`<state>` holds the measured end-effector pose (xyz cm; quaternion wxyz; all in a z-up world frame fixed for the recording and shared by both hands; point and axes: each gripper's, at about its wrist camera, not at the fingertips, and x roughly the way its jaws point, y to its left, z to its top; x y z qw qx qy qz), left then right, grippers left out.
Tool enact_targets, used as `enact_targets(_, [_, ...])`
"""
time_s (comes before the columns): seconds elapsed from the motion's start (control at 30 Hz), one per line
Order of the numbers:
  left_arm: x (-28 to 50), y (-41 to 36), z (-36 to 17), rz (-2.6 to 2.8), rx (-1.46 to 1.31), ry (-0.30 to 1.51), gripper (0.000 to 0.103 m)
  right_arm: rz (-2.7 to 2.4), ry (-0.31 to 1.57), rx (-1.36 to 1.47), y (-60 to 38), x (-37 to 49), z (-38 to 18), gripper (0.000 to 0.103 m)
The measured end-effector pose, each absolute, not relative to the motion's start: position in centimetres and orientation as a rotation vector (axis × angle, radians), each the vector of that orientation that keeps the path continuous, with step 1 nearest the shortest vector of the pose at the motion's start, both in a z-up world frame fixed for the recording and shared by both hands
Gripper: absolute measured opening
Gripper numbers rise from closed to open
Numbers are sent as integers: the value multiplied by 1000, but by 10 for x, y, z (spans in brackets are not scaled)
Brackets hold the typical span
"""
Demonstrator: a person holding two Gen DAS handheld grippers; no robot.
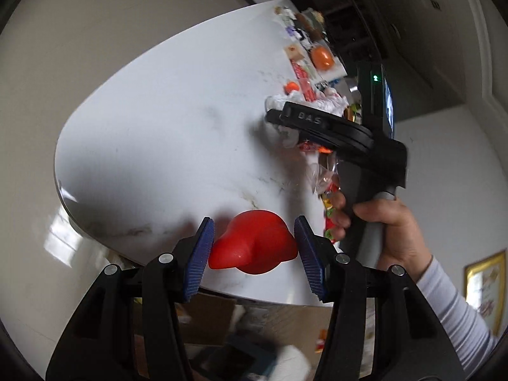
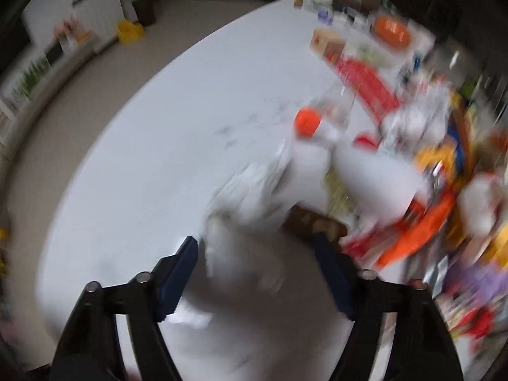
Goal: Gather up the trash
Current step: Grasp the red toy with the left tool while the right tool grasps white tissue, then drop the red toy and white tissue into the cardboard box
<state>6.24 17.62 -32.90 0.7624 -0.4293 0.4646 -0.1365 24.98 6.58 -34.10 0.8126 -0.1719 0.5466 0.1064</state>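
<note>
At near edge of white marble surface (image 1: 152, 133): left hand-held gripper (image 1: 254, 250) clenched on red rubbery piece (image 1: 254, 247), pads pressing both sides. Right hand-held gripper (image 2: 257, 273) over crumpled white tissue (image 2: 254, 254); blur hides contact, grip state cannot tell. Trash heap (image 2: 428, 165) along far side. Risks: soft red piece squirming free mid-carry; hasty right approach scattering wrappers off edge.

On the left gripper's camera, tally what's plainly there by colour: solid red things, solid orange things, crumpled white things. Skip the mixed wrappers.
Red: 2 (moulded red plastic piece, long red packet)
Orange: 2 (round orange ball-like thing, small orange cap)
White: 1 (crumpled white tissue heap, partly hidden)
Total: 5
</note>
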Motion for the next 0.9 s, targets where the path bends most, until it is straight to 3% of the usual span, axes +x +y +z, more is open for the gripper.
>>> enact_targets(0.03, [63,179,-331,-299,-963,1007,52,219,1156,-406,70,251,-340,43])
enact_targets(0.07, [63,181,-331,-301,-988,1001,52,235,1166,-394,69,251,-336,22])
enact_targets(0.1, [63,182,-329,-306,-1002,991,52,271,1195,-333,64,252,-331,9])
enact_targets(0.4, [72,175,-294,-405,-971,966,52,370,1139,-87,3,221,-270,8])
enact_targets(0.6, [58,162,-267,-495,-913,970,52,471,1085,58,-50,146,-226,8])
enact_targets(0.9, [-8,136,-281,-569,-841,1108,52,436,1216,101,-128,10,-261,8])
